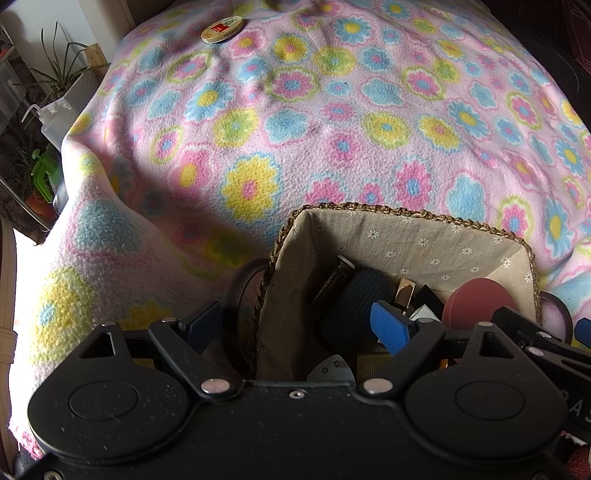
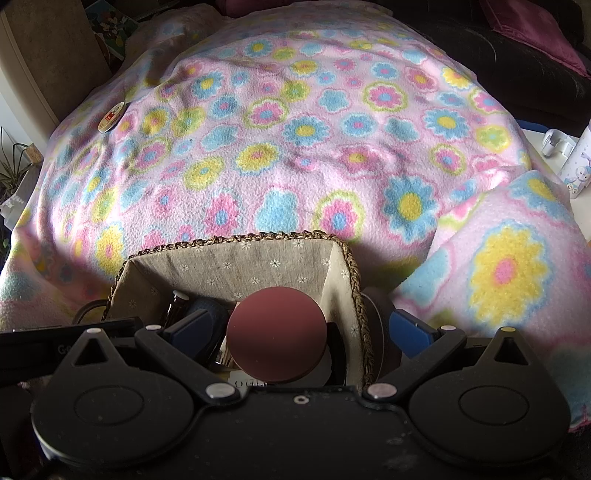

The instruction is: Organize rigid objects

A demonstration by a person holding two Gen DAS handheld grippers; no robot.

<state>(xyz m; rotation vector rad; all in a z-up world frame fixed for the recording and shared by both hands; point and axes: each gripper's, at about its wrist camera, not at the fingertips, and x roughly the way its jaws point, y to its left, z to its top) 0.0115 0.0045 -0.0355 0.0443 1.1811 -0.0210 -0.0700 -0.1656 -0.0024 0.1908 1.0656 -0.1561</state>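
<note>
Left gripper [image 1: 295,325]: jaws wide apart, holding nothing; one finger outside the basket's side wall, the other over its contents.
Right gripper [image 2: 299,328]: jaws spread wide, empty; straddles the opposite wall, one finger over the contents, one outside.
Basket [image 1: 424,218]: woven, cloth-lined, on the flowered blanket [image 1: 332,129]; likely the collecting place, set close under both tools.
Contents: maroon disc [image 2: 277,336] uppermost, dark blue case [image 1: 351,310] and small dark bottle [image 1: 334,277] beside it.
Round tin [image 1: 221,29]: alone at the blanket's far edge, well apart from the basket; likely the next piece to fetch.
Obscured: lower contents hidden by the gripper bodies; tin label unreadable; basket floor unseen.
</note>
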